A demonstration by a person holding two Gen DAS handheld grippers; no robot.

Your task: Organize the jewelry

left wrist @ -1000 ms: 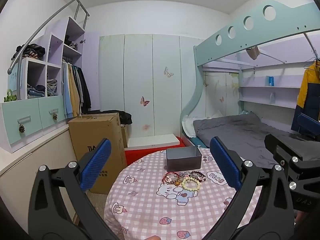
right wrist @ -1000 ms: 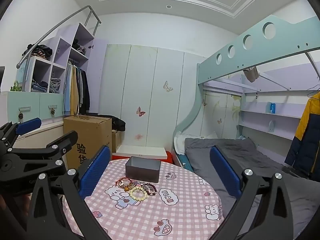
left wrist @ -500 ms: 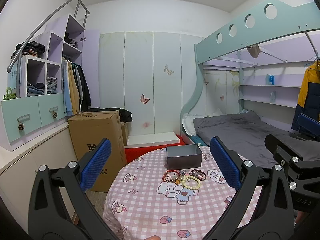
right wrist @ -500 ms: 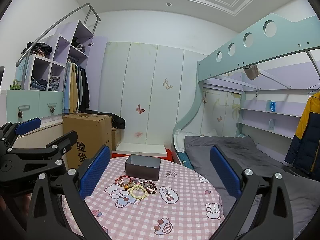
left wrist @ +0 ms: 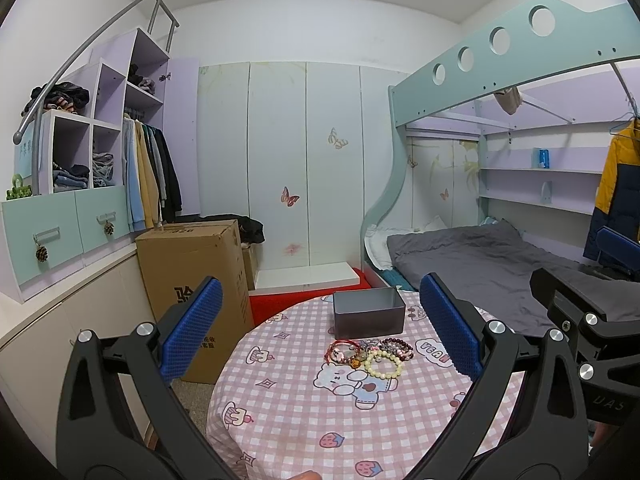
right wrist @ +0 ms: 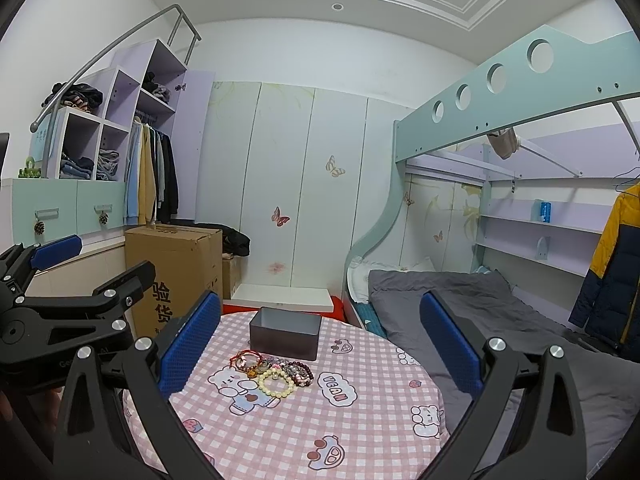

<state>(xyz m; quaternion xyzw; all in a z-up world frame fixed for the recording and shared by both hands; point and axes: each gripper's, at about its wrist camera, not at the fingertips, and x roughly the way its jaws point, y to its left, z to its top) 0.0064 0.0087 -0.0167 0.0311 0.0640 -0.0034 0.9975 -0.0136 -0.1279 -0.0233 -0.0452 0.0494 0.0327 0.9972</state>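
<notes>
Both grippers wide open, side by side.
Left gripper [left wrist: 320,336] and right gripper [right wrist: 320,338] level, pointing forward, blue pads [left wrist: 192,328] spread, nothing held.

A cardboard box [left wrist: 192,280] stands left of the pink checked tabletop [left wrist: 304,408]; right of the tabletop lies a grey bed [left wrist: 480,256], beyond it pale wardrobe doors [left wrist: 304,168].

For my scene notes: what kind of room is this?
Most likely a child's bedroom: a mint-green bunk bed frame over a grey mattress, and an open wardrobe of hanging clothes.
</notes>
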